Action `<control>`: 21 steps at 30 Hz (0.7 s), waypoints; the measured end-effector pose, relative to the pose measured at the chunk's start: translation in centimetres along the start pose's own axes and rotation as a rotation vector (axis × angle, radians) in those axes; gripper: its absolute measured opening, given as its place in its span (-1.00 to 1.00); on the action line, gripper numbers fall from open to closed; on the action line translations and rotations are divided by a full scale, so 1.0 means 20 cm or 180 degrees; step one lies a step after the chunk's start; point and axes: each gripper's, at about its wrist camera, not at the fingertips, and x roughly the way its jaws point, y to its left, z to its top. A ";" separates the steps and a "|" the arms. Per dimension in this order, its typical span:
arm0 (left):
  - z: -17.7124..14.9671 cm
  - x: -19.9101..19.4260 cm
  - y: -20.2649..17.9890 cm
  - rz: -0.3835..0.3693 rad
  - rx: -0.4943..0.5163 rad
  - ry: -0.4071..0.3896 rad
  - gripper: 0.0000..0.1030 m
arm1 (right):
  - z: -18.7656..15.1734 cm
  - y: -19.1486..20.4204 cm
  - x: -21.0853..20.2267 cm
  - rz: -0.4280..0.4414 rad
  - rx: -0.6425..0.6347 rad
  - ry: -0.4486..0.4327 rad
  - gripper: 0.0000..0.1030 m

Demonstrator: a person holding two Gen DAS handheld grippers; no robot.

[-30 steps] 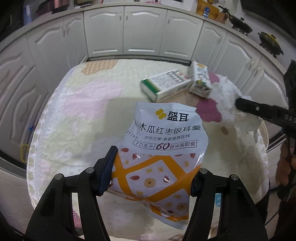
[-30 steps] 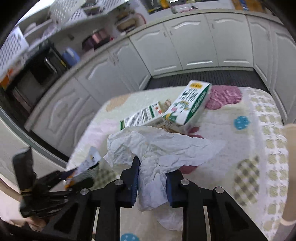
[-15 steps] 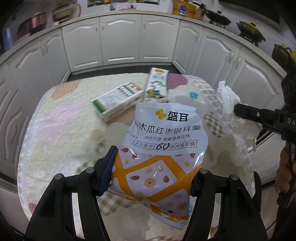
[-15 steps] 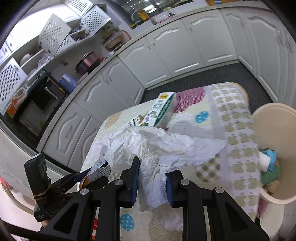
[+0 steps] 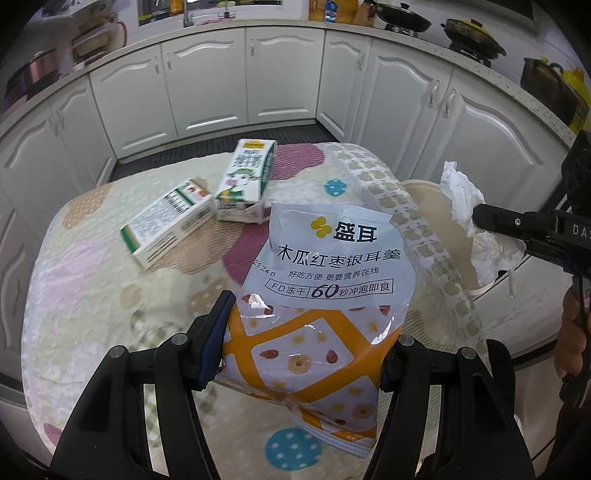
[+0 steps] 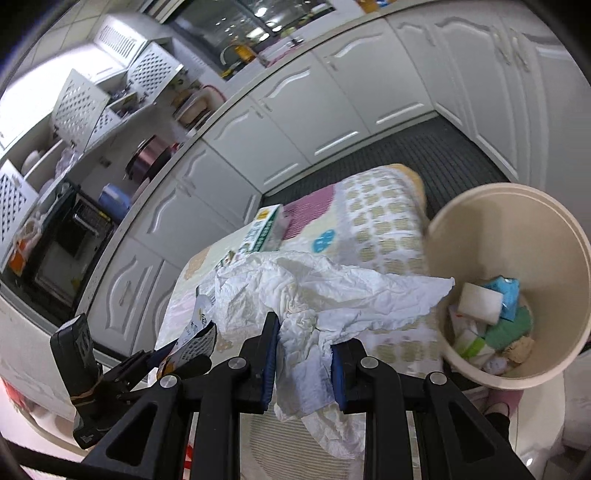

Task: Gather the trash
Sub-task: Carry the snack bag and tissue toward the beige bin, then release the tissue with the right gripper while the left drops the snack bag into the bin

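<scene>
My left gripper (image 5: 303,343) is shut on a grey and orange snack bag (image 5: 325,280) and holds it above the table (image 5: 92,266). My right gripper (image 6: 303,343) is shut on a crumpled white paper towel (image 6: 317,295), held in the air beside the table's right end. The right gripper and the towel (image 5: 465,199) also show at the right of the left wrist view. A beige trash bin (image 6: 554,229) stands on the floor to the right, with several pieces of trash inside. A green and white carton (image 5: 247,181) and a flat white box (image 5: 166,229) lie on the table.
White kitchen cabinets (image 5: 207,92) curve around behind the table. A dark floor mat (image 6: 443,155) lies between table and cabinets. Pots (image 5: 469,33) stand on the counter at the back right. The person's hand (image 5: 572,332) holds the right gripper.
Both grippers have swung to the right with their loads. The trash bin has come fully into the right wrist view, and the towel now hangs near its rim.
</scene>
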 end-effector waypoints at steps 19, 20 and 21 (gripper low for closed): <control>0.30 0.27 -0.54 -0.0289 0.0411 0.0070 0.20 | 0.20 -0.60 -0.11 -0.0762 0.0701 -0.0124 -0.16; 0.32 0.30 -0.58 -0.0312 0.0430 0.0103 0.20 | 0.21 -0.64 -0.11 -0.0788 0.0744 -0.0131 -0.08; 0.33 0.32 -0.60 -0.0325 0.0442 0.0121 0.20 | 0.22 -0.66 -0.11 -0.0800 0.0764 -0.0130 -0.08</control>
